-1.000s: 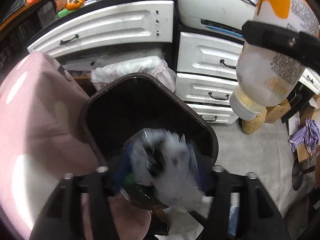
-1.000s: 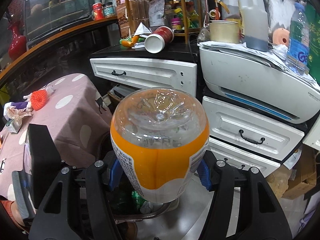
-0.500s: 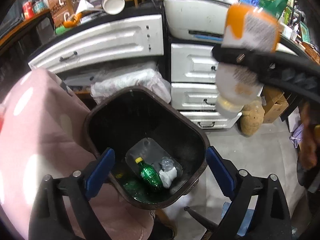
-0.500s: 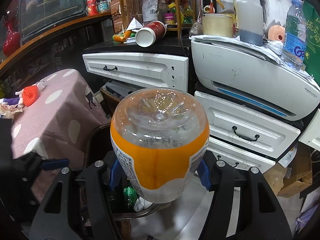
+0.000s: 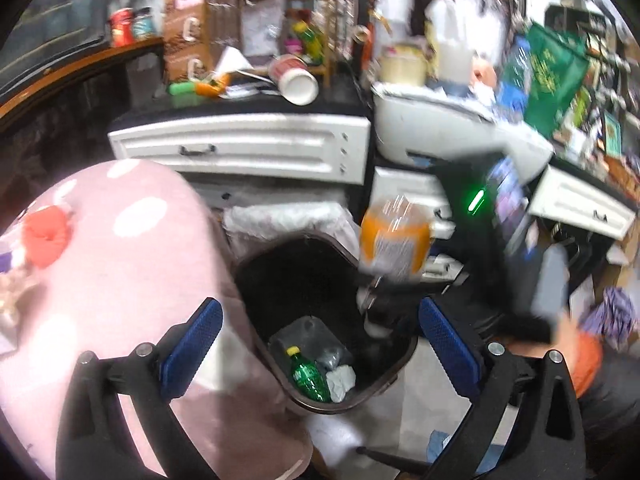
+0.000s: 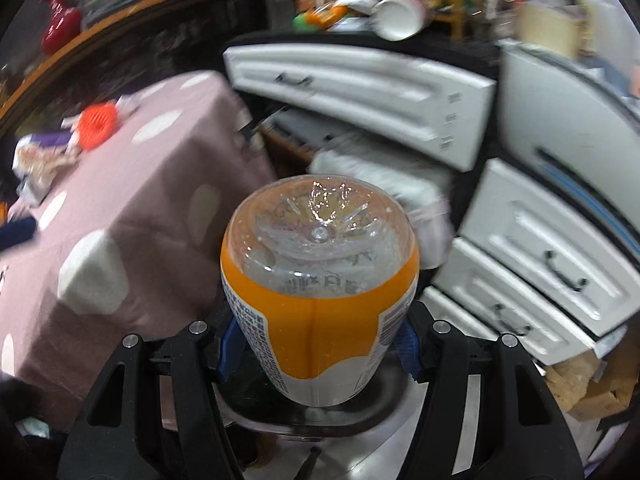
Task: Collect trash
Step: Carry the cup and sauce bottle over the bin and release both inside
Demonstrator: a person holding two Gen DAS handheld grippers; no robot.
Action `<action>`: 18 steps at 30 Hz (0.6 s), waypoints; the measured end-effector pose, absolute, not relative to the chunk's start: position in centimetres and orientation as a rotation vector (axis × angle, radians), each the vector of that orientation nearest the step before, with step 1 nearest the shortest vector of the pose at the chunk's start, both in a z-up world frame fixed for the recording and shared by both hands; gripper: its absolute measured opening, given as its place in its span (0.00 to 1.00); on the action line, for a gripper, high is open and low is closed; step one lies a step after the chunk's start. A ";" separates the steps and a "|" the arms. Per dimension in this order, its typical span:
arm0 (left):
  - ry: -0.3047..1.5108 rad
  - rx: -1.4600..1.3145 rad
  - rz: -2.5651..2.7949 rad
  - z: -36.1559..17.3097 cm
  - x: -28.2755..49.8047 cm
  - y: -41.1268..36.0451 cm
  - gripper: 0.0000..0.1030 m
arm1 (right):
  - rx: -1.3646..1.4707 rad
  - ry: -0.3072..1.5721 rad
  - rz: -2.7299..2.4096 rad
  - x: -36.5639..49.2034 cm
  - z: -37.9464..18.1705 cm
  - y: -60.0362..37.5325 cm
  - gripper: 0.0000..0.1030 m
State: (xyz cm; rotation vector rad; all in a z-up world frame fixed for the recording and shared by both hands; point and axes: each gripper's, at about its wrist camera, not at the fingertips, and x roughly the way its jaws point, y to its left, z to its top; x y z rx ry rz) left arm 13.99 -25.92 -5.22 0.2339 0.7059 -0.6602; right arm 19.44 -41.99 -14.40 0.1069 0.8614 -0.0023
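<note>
Bottle [image 6: 320, 288] sat neck-down in my right gripper [image 6: 318, 348], pads pinching its label above the bin [image 5: 390, 380]; empty, light, slick plastic, best held mid-body. My left gripper [image 5: 320, 350] was opening, nothing between.

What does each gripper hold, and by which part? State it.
Right gripper: the orange-labelled bottle, upside down, clamped across its labelled body. Left gripper: nothing, jaws opening.
</note>
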 end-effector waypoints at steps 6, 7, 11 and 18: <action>0.702 0.190 -0.538 -3.5 15.6 -22.0 0.95 | 0.086 1.026 0.090 23.4 -19.0 -38.2 0.60; 0.694 0.187 -0.522 -3.4 15.5 -21.4 0.95 | 0.075 1.046 0.091 23.9 -19.7 -37.8 0.60; 0.680 0.203 -0.461 -3.4 15.8 -19.3 0.95 | 0.062 1.151 0.107 26.4 -22.8 -36.8 0.60; 0.710 0.144 -0.427 -3.7 16.0 -16.2 0.95 | 0.006 1.353 0.088 29.8 -28.8 -35.9 0.60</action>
